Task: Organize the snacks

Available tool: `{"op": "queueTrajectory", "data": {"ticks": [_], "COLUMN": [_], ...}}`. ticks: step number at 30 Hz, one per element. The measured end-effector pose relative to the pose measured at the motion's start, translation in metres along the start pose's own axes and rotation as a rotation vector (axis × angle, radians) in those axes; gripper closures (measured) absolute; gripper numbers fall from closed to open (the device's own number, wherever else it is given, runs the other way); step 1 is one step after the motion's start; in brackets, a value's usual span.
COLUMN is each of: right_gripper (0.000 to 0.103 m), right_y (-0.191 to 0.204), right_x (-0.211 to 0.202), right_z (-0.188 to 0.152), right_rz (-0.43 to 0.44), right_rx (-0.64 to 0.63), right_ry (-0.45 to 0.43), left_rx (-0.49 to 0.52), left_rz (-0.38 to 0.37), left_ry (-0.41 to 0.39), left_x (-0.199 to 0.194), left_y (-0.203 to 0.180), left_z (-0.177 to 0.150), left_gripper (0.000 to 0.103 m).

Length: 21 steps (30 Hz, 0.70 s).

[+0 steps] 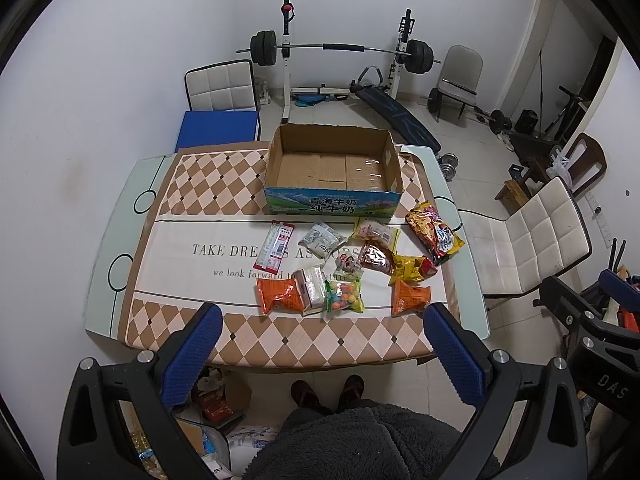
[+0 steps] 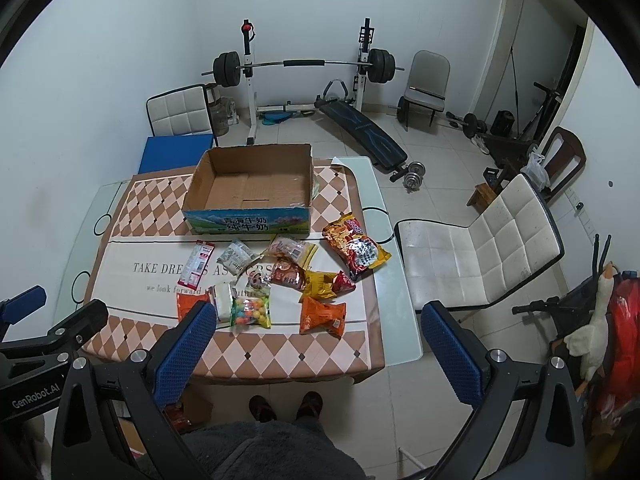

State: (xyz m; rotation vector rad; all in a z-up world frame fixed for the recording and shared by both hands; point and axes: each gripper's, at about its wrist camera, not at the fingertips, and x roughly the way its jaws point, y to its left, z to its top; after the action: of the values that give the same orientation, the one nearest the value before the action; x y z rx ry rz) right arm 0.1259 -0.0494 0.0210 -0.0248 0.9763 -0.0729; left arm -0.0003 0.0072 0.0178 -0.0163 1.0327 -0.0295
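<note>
An empty cardboard milk box stands open at the table's far middle. Several snack packets lie in front of it: a large red-yellow bag, a candy-ball bag, orange packets, a red-white strip pack. My left gripper hangs open above the table's near edge, holding nothing. My right gripper is open too, over the near right corner, also holding nothing.
The table carries a checked cloth. White padded chairs stand at the right and far left. A barbell rack and bench fill the back. A person's feet are under the near edge. Clutter lies on the floor at left.
</note>
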Motion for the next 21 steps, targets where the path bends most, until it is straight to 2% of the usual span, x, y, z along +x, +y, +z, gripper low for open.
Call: {"op": "queueTrajectory", "data": {"ticks": [6,10,17,21], "right_gripper": [0.0,0.0,0.0,0.0], "right_y": [-0.002,-0.017,-0.054,-0.074], "right_x": [0.026,0.075,0.21,0.292], "right_z": [0.004,0.015,0.041,0.06], "right_rz": [0.0,0.009,-0.004,0.032], "right_rx": [0.049,0.076,0.013,-0.039], "right_ry": [-0.002,0.051,0.217,0.31], "left_rx": [-0.027,-0.06,-0.164,-0.25], "left_rz": [-0.002,0.005,0.062,0.099], "left_ry": [-0.002,0.051,0.195,0.265], "left_x": [0.036,0.078,0.172,0.222], "left_y": [0.007,0.017,0.019,0.015], "left_z": [0.011,0.025,0.039,0.045], "left_gripper": [0.0,0.0,0.0,0.0]}}
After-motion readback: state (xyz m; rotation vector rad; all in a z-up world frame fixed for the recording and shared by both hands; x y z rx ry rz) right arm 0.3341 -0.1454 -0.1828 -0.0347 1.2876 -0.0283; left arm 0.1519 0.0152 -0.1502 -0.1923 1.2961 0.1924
